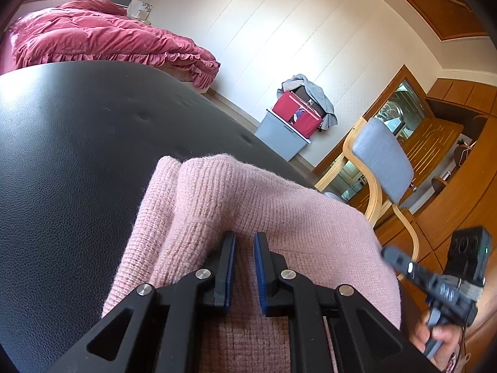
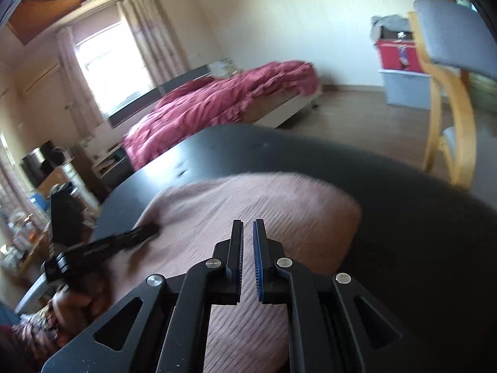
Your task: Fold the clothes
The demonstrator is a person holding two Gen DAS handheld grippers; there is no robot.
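A pink ribbed knit garment point(image 1: 242, 205) lies on a black leather-textured surface point(image 1: 68, 161), folded into a thick soft bundle with a doubled, rounded edge at its far left corner. The left gripper point(image 1: 244, 239) rests over the knit, its blue-padded fingers point(image 1: 230, 258) nearly together with only a narrow gap, and no cloth visibly pinched between them. The right gripper point(image 2: 247, 227) hovers above the same garment, its fingers almost touching and empty. Behind stands a bed with a crimson quilt point(image 1: 93, 37).
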